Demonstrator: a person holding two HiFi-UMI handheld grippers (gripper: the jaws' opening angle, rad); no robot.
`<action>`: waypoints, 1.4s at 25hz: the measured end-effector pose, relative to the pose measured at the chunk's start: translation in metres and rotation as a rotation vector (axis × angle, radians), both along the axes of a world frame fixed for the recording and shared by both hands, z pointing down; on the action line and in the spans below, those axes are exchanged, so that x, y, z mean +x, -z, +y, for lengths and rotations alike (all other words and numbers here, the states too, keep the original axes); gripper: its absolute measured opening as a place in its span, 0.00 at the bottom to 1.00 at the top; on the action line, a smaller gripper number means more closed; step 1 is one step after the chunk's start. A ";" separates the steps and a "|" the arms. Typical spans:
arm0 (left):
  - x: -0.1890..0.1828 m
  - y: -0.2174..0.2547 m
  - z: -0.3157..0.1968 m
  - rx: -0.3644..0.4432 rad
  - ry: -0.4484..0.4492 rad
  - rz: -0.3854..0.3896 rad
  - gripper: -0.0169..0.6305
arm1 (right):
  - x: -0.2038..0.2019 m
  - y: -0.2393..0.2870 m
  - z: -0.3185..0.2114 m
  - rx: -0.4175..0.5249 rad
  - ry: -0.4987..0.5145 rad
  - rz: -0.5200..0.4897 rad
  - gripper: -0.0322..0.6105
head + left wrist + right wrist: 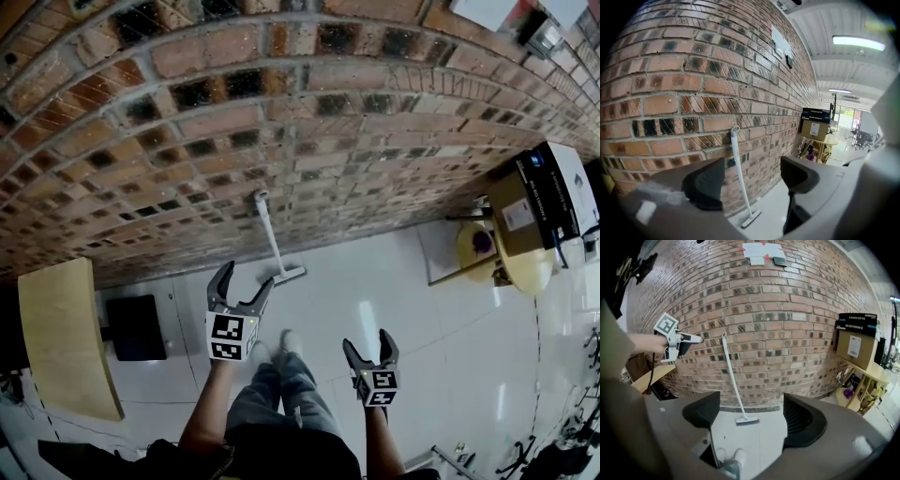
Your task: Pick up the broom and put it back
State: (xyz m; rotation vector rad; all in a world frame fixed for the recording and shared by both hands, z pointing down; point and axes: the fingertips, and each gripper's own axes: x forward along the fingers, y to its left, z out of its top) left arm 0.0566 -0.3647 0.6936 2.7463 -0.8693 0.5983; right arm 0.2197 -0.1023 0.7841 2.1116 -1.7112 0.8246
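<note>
Broom (272, 239), a single white one with a thin straight handle and a flat brush head, is leaning against the red-brown brick wall (309, 112). Its head is resting on the glossy white tiled floor (422, 328) at the wall's foot, and its handle top is lying against the bricks.

Two black two-jaw grippers are hovering over the floor. The left gripper (247, 277) is pointing at the broom, near its head but apart from it, with its fingers released and gripping nothing. The right gripper (367, 342) is hanging further back, well apart from the broom, with its fingers spread wide and equally empty.

Two pale shoes (272, 349) of the person are standing between the grippers. Bare floor is lying open from the shoes to the brush head.

One pale wooden tabletop (66, 337) is standing well off to the left. One round yellow table (530, 267) is bearing two stacked boxes (516, 211), well off to the right.
</note>
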 end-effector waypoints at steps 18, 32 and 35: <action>-0.103 -0.011 -0.019 -0.088 0.219 -0.041 0.59 | -0.083 -0.081 -0.280 0.044 0.363 -0.116 0.70; -0.153 -0.003 -0.035 -0.087 0.344 -0.051 0.59 | -0.086 -0.083 -0.410 0.007 0.372 -0.069 0.47; -0.151 -0.001 -0.036 -0.084 0.348 -0.038 0.59 | -0.078 -0.077 -0.405 0.006 0.344 -0.047 0.27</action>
